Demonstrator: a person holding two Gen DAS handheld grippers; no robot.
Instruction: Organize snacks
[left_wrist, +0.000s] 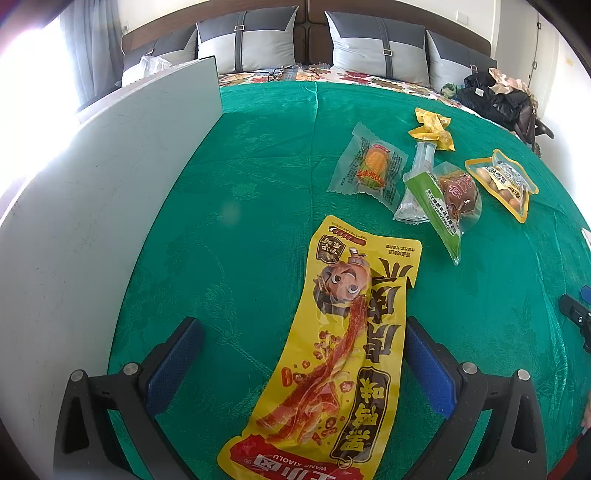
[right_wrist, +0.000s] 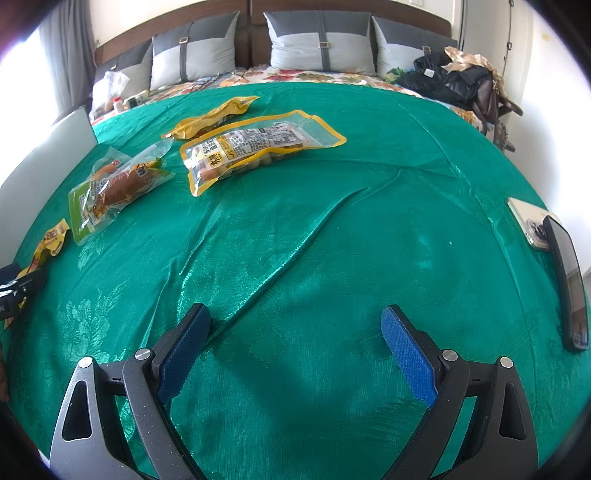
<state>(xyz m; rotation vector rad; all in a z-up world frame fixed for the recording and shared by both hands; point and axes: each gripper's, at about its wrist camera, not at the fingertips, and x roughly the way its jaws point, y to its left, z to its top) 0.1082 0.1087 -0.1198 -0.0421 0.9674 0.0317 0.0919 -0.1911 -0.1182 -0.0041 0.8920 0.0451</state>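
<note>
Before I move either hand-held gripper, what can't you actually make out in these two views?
- Long yellow snack packet, left wrist view: its near end is cut off by the bottom edge.
- Clear packet, left wrist view: partly covered by the green-striped packet; contents unreadable.
- White panel, both views: runs off the left edge, so its shape is unclear.
- Items by the pillows, right wrist view: too small to identify.

The long yellow snack packet (left_wrist: 343, 347) bears "WANG XIAOLU", seen upside down. The green-edged pouch (left_wrist: 439, 210) reads "FOOD CO.". Other print is too small to read.
</note>
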